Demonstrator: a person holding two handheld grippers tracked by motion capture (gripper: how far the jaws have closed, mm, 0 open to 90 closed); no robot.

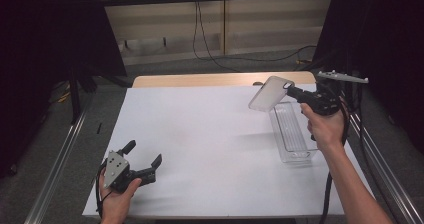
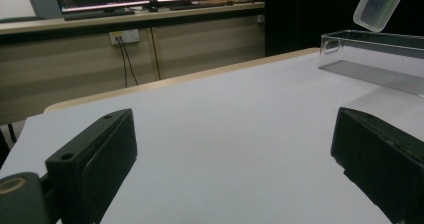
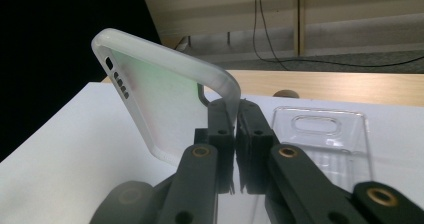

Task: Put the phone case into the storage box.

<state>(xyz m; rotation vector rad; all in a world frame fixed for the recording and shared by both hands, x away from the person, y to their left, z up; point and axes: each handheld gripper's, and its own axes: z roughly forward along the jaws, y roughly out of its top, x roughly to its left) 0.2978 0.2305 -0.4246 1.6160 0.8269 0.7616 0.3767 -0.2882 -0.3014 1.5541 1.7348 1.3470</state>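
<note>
The phone case [image 3: 160, 94] is frosted, matt, translucent plastic; the tray [image 1: 292, 131] at right is clear, glossy plastic. A smooth matt white sheet covers the table [image 1: 210, 134], pale wood along its upper edge. Each claw is matt black plastic.

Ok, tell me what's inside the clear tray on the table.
The clear tray looks empty: its ribbed floor shows bare. The right gripper holds a frosted phone case above its far end, covering a little there.
</note>
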